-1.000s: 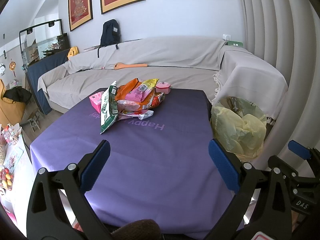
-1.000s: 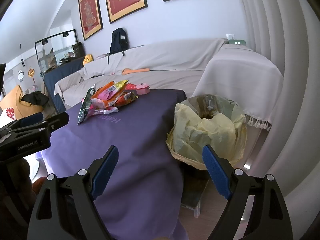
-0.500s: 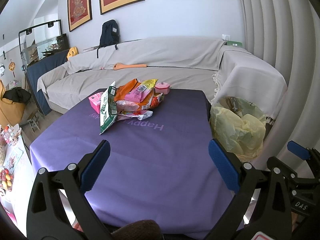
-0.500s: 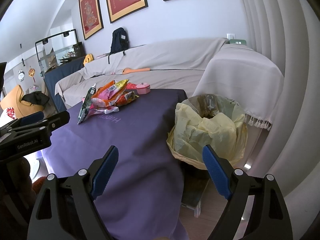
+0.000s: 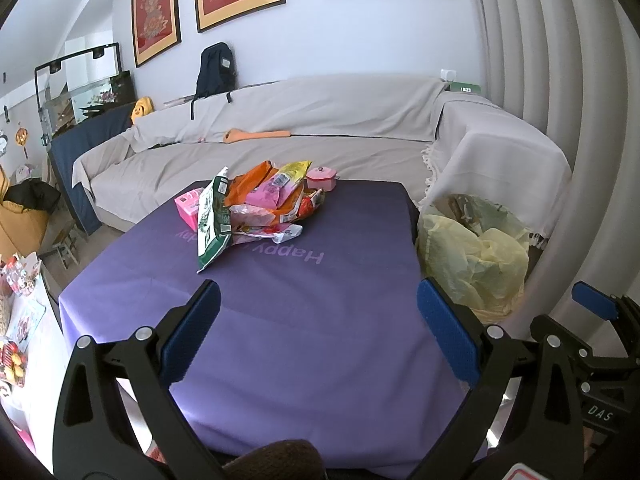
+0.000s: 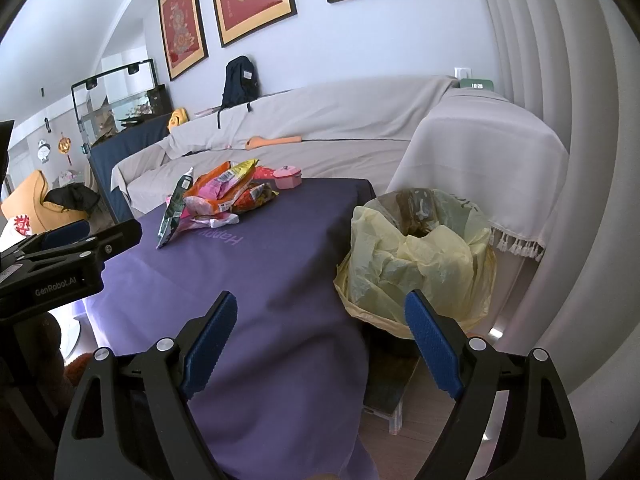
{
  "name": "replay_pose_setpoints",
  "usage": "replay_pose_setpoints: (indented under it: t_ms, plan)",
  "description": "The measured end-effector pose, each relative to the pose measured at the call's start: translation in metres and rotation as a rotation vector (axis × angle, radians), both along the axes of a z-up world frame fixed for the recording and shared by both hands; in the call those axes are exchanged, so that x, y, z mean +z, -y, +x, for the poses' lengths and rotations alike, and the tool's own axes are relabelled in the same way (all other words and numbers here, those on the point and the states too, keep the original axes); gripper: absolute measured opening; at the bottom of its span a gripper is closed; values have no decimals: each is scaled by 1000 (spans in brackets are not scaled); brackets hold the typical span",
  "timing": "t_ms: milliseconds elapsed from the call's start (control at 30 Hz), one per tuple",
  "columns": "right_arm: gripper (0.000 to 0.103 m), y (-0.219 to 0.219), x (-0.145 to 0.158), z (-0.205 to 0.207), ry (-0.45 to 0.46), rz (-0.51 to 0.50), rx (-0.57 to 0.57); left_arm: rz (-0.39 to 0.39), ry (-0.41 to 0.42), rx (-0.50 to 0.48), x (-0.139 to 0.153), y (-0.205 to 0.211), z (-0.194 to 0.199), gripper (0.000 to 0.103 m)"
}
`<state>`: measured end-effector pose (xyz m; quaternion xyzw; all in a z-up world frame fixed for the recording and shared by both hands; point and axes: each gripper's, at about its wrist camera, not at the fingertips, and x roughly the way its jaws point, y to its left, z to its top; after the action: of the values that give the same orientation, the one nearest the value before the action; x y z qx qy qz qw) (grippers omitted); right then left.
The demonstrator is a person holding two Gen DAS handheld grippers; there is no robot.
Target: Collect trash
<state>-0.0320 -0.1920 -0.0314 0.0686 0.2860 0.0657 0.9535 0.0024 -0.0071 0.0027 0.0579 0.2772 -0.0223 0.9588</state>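
Over the purple tablecloth (image 5: pixel 304 320) I've got left gripper (image 5: pixel 318 330) and right gripper (image 6: pixel 322 344) spread wide, empty; crumpled snack wrapper pile (image 5: pixel 256 204) far side, yellow-lined bin (image 6: pixel 416 256) beside table.

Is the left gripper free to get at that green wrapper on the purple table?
Probably yes. The left gripper is open and empty, the green wrapper lies at the pile's near edge, and only bare purple tablecloth lies between them.
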Motion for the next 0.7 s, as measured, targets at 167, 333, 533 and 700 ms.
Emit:
replay_pose_setpoints:
  t_ms: [167,333,533,700]
  plan:
    - [82,0,0,0,1,-1,-1,1,-2,-12,0,3,0,94]
    - [82,0,1,-1,0,0,0,2,4,-17,1,2,-1,94]
    - [82,1,0,-1,1,0,0,3,3,-19,0,3,-1,94]
    - [82,0,0,-1,0,0,-1,4,2,-18,0,3,-1,94]
